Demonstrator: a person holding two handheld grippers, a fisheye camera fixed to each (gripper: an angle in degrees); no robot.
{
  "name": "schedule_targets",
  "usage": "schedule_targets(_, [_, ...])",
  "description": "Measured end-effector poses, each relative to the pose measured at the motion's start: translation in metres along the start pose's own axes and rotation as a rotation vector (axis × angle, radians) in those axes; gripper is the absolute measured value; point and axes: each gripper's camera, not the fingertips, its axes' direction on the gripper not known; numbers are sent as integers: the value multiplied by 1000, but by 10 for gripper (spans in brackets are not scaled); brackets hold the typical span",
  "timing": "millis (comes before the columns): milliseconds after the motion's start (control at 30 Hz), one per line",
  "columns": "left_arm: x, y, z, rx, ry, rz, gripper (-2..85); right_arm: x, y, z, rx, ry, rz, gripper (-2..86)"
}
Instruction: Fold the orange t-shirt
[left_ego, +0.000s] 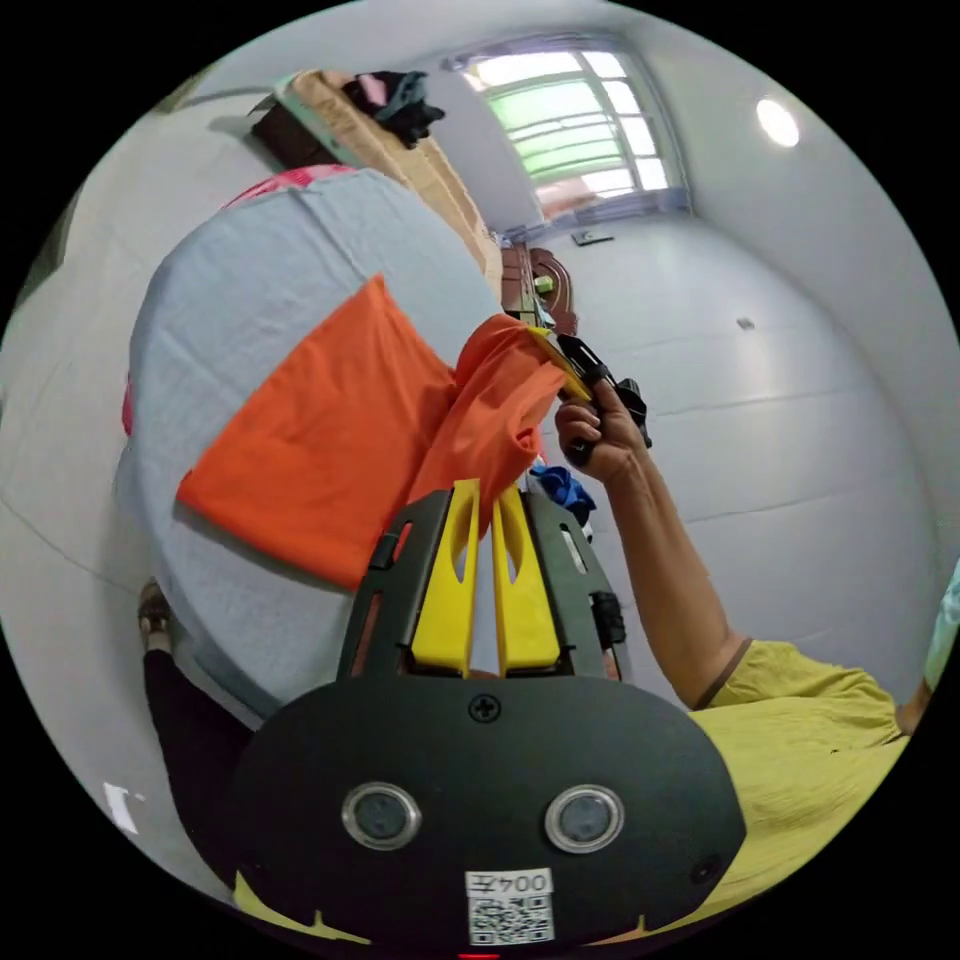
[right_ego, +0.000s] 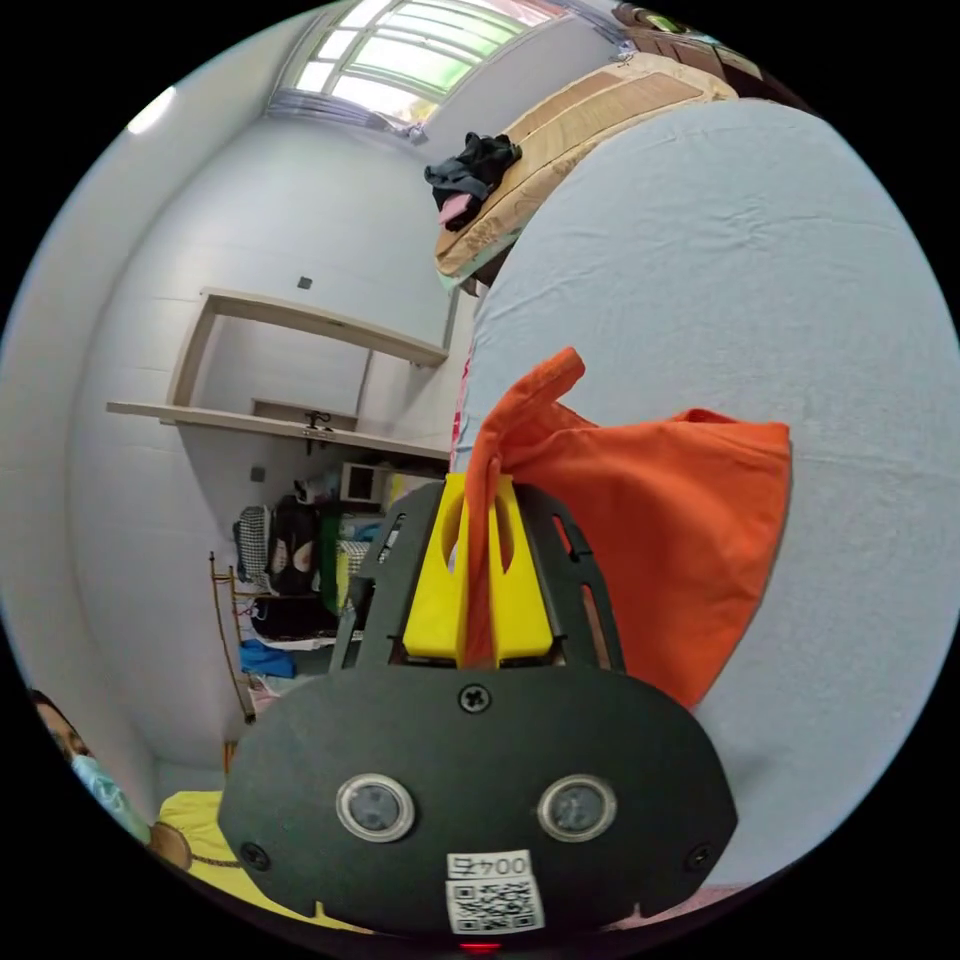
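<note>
In the left gripper view, the left gripper (left_ego: 485, 500) points toward the orange t-shirt (left_ego: 330, 450), which lies partly flat on a surface covered with a pale blue sheet (left_ego: 250, 290). The two yellow jaws stand nearly parallel with a narrow gap between them, and a bunched fold of the shirt hangs at their tips; whether the jaws press on that fabric cannot be determined from this angle. In the same view, the right gripper (left_ego: 560, 365) is raised above the sheet edge, held in the person's hand (left_ego: 600, 430), with the lifted part of the shirt gathered at its yellow jaw tips. In the right gripper view, the right gripper (right_ego: 478, 500) has both jaws closed on a strip of the orange t-shirt (right_ego: 650, 530): fabric runs down the slot between the jaws, and a twisted end stands up above the tips. The remainder of the shirt spreads to the side of the jaws, resting against the pale blue sheet (right_ego: 750, 280). Dark clothes (right_ego: 470, 175) lie on a patterned tan cover (right_ego: 590, 110) beyond the sheet.
</note>
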Motion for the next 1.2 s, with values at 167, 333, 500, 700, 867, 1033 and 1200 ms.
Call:
schedule_targets(167, [-39,-44,-53,5,146,-185,18,-37,4,116,-39,115,6,34])
schedule_targets(333, [-44,-76,-98,33,203,-287,17,-70,11,203,-80,193,8,37])
schedule_targets(500, [-43,-106,-143,47,188,-397,21,-109,29,271,-150,302,-59,71])
schedule_targets(700, [-14,-137,-185,31,183,-395,27,-175,148,261,-98,408,-375,83])
schedule_targets(867, [13,-155,-213,4,173,-390,28,-182,341,277,-99,608,-544,82])
schedule_targets(1033, [49,-171,-232,-17,168,-383,28,-184,460,312,-101,759,-573,81])
schedule_targets(1200, [87,-185,-244,-47,128,-351,28,-206,514,345,-113,849,-645,78])
